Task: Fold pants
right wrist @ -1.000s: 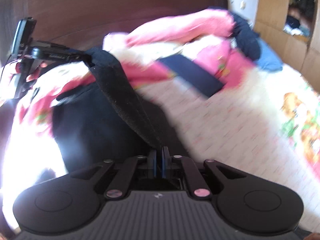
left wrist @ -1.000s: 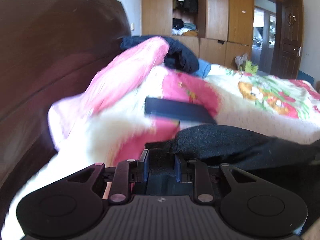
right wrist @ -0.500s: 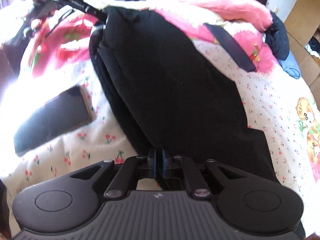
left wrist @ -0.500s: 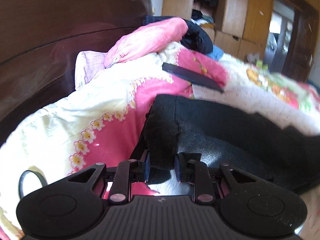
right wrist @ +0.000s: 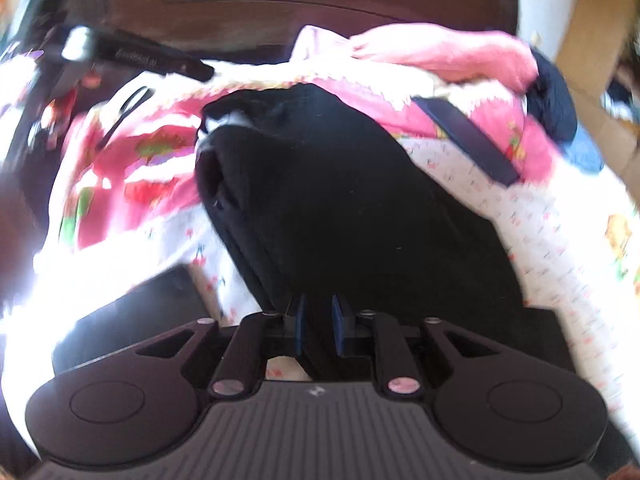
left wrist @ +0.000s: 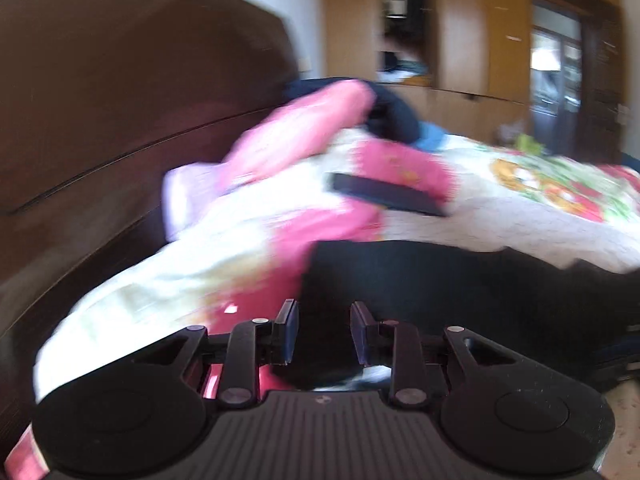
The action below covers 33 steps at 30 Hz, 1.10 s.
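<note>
Black pants (right wrist: 352,208) lie folded on bed (right wrist: 552,232). Right gripper (right wrist: 318,330) jaws opening, cloth between, grip loosening. Left gripper (left wrist: 324,330) parted, pads clear of cloth.

My pants (right wrist: 352,208) look like matt black cloth, quilt (right wrist: 132,176) soft printed cloth, headboard (left wrist: 120,92) glossy dark wood at 10 o'clock.

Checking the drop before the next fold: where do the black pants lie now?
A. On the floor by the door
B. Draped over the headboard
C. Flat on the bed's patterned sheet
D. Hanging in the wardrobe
C: the black pants lie spread on the patterned sheet, below the headboard.
</note>
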{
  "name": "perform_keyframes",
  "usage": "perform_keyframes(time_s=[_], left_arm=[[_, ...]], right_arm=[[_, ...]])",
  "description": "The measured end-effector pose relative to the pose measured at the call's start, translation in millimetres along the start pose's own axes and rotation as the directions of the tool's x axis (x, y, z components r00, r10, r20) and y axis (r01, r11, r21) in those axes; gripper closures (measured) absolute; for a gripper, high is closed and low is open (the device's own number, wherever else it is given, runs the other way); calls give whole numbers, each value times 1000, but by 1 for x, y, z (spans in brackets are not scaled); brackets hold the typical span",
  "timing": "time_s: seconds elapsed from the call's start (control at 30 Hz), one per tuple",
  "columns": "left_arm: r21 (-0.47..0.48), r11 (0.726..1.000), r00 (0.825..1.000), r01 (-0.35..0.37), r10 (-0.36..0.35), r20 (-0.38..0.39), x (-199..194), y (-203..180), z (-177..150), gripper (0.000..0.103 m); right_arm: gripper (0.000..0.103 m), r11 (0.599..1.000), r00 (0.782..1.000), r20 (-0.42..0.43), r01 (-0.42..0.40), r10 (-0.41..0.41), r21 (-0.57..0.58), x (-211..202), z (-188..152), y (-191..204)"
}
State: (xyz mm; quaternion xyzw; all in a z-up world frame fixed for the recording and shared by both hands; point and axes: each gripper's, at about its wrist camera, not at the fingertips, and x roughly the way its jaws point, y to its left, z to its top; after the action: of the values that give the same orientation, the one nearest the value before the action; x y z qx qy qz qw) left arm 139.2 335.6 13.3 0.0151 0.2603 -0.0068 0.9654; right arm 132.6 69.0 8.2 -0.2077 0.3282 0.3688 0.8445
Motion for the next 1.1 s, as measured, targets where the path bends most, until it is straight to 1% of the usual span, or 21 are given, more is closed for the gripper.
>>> perform_keyframes(time_s=[0.03,0.07,0.1,0.17,0.23,0.3,0.33,0.37,0.43,0.5,0.57,0.6,0.63,0.73,0.77,0.83,0.93,1.0,1.03,1.07,1.1], left_arm=[[32,999,1000,3,-2,-25,11,-12,-1,59],[62,998,997,2,3,-74,25,-20,-6,59],[86,996,991,-5,16,-131,39,-25,-14,59],[114,993,971,-12,38,-235,59,-25,-34,59],[140,990,960,-16,54,-273,58,-24,-49,59],[149,988,959,-29,69,-275,50,-26,-49,60],[148,988,961,-34,73,-268,44,-30,-44,60],[150,988,965,-35,72,-254,41,-35,-38,60],[160,987,974,-11,46,-220,34,-52,-22,60],[172,984,981,53,-19,-195,33,-81,-6,60],[194,972,978,132,-95,-187,34,-117,3,60],[202,963,973,177,-140,-185,38,-138,6,60],[203,953,963,225,-186,-192,42,-158,6,60],[224,911,927,347,-296,-232,58,-222,3,59],[228,896,913,381,-326,-245,63,-242,2,60],[232,866,885,443,-382,-265,70,-276,1,60],[257,824,856,504,-438,-274,77,-322,3,60],[267,796,835,543,-476,-276,78,-348,3,60],[266,782,822,563,-497,-279,79,-361,2,59],[274,770,814,576,-509,-279,80,-372,2,59],[294,760,812,580,-513,-278,81,-383,0,59]], right_arm=[[87,999,1000,-15,14,-14,31,6,2,-4],[87,998,999,-38,28,-26,52,11,-1,-7],[87,997,997,-70,35,-31,66,14,-6,-12],[87,992,990,-131,64,-50,109,12,-24,-27],[87,979,983,-168,101,-71,177,-4,-44,-49],[87,943,976,-182,166,-116,289,-32,-67,-77],[87,909,972,-190,204,-142,363,-48,-80,-92],[87,866,966,-198,240,-167,439,-64,-94,-108],[87,754,948,-214,317,-235,576,-95,-126,-135],[86,632,920,-230,385,-316,672,-123,-158,-158],[83,510,892,-247,424,-378,748,-144,-184,-180],[83,449,886,-240,415,-397,791,-152,-196,-193],[83,393,885,-220,388,-409,834,-158,-209,-205],[83,227,892,-160,275,-423,934,-167,-242,-239],[83,186,893,-135,234,-430,954,-169,-251,-250],[83,119,887,-91,161,-453,980,-170,-267,-268],[83,67,883,-44,85,-467,994,-170,-285,-289],[83,33,889,-24,44,-457,998,-168,-297,-300],[84,15,893,-39,51,-448,999,-166,-303,-306],[84,-7,894,-67,71,-443,997,-164,-307,-308],[85,-18,895,-73,73,-440,997,-163,-312,-309]])
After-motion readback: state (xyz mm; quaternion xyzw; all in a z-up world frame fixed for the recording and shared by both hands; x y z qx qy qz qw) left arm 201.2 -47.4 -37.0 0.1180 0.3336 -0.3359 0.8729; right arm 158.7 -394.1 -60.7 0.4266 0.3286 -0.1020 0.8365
